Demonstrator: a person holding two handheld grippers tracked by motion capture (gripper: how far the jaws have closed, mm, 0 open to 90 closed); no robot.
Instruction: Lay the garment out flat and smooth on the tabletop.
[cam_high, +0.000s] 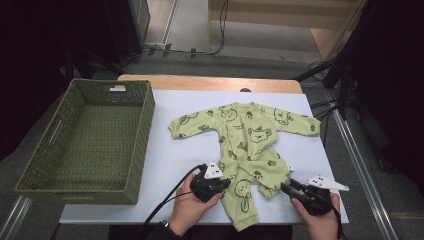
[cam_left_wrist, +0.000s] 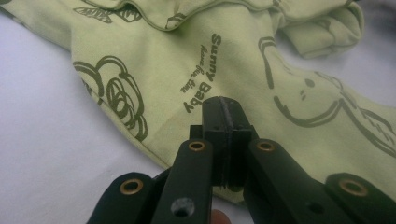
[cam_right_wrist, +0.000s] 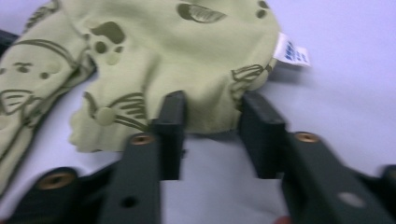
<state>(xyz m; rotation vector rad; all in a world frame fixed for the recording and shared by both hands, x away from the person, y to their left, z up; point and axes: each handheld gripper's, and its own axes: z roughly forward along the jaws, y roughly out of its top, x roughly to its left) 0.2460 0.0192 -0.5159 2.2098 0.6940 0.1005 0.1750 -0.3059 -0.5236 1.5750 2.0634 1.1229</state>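
A light green baby onesie with dark bear prints lies face up on the white table cover, its legs toward me. My left gripper is at the side hem of the near left leg. In the left gripper view its jaws are shut together, pinching that hem of the onesie. My right gripper sits at the bunched right leg. In the right gripper view it stands open, with the edge of the onesie between the two jaw tips.
A green woven basket stands on the left of the table, close to the onesie's sleeve. A white care tag sticks out of the bunched leg. Bare white cover lies right of the onesie; the table's near edge is just under my hands.
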